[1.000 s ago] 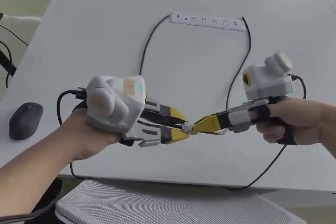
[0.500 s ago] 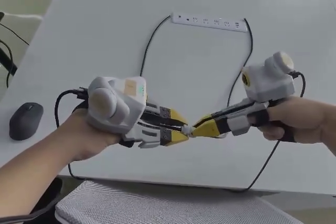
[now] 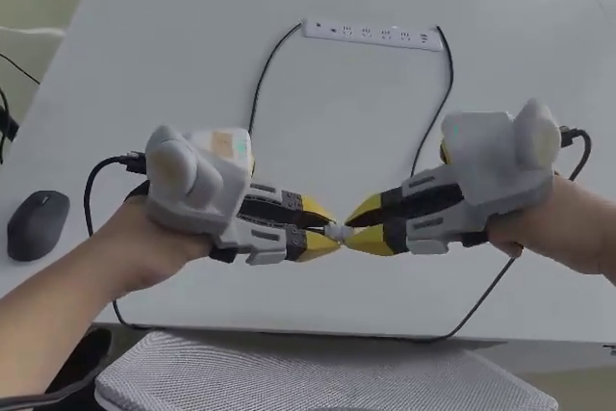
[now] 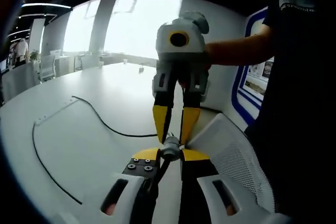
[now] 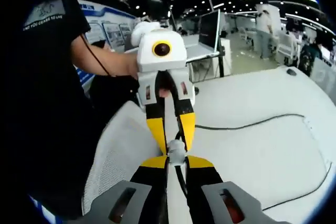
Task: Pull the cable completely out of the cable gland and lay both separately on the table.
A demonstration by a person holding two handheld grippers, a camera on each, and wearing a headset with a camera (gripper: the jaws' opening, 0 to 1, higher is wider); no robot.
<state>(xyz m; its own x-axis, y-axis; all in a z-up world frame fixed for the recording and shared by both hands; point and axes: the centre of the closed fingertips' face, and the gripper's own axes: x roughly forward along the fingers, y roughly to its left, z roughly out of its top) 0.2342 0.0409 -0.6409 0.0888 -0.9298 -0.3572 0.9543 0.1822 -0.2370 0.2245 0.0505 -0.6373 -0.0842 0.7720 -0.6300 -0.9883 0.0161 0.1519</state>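
Observation:
A small grey cable gland (image 3: 338, 233) hangs in the air above the near edge of the white table (image 3: 173, 55). My left gripper (image 3: 322, 230) and right gripper (image 3: 354, 226) meet tip to tip on it. In the left gripper view the gland (image 4: 170, 148) sits between my left gripper's (image 4: 170, 155) yellow jaws, which are shut on it, and a short black cable (image 4: 156, 176) runs back between them. In the right gripper view the gland (image 5: 177, 151) lies at the tips of my right gripper (image 5: 177, 161), which is shut where the black cable (image 5: 181, 176) leaves the gland.
A white power strip (image 3: 373, 35) lies at the back of the table, and its black cords (image 3: 431, 132) run toward the near edge. A dark mouse (image 3: 37, 224) rests at the left. Below the table edge is a grey mesh chair (image 3: 289, 372).
My right gripper has rolled in the hand, so both its yellow jaws now face the camera. Both grippers stay joined at the gland and have drifted slightly left.

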